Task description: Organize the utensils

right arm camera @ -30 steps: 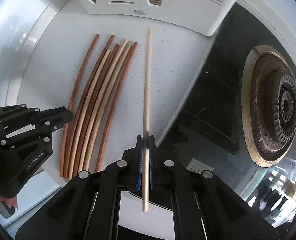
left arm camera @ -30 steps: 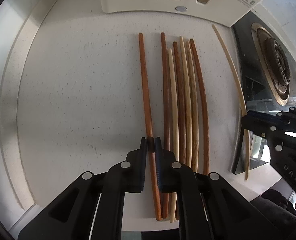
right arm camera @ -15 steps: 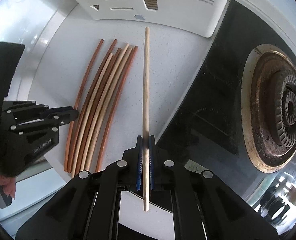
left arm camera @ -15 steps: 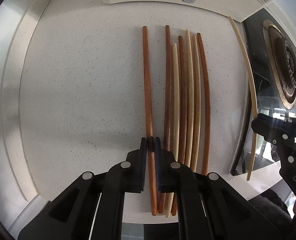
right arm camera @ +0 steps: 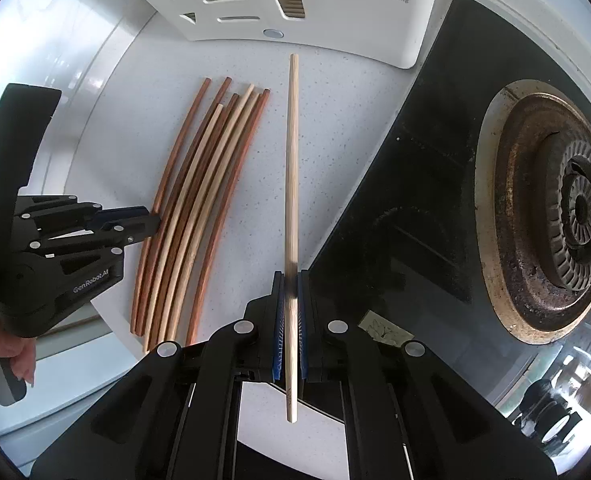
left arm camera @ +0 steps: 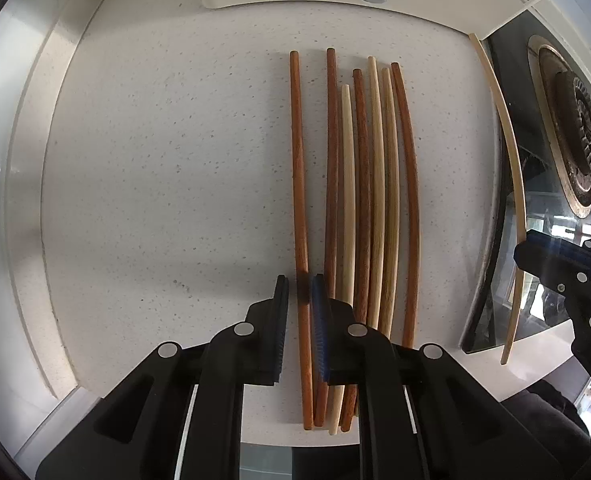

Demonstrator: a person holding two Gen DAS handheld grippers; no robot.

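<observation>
Left wrist view: the left gripper (left arm camera: 300, 294) is pointed down at the speckled white counter (left arm camera: 167, 168). Its jaws have just been opening; a narrow gap is seen on each side of the dark brown chopstick (left arm camera: 298, 216) lying between the pads, so the stick is no longer pinched. This stick lies slightly apart from the row of six chopsticks (left arm camera: 369, 208), brown and pale mixed, set side by side just to its right. The right gripper (left arm camera: 543, 258) is seen at the right edge, holding a pale chopstick (left arm camera: 509, 168) over the counter's border with the black stove top (left arm camera: 551, 208).

Right wrist view: the right gripper (right arm camera: 290, 304) is clamped on the pale chopstick (right arm camera: 292, 184), gripped near its lower end, the short end sticking out toward the camera. The stick's far tip points at the white utensil holder (right arm camera: 335, 20). The left gripper (right arm camera: 147, 222) is seen at the left, its tips at the leftmost brown stick. The burner (right arm camera: 555, 216) lies to the right.
</observation>
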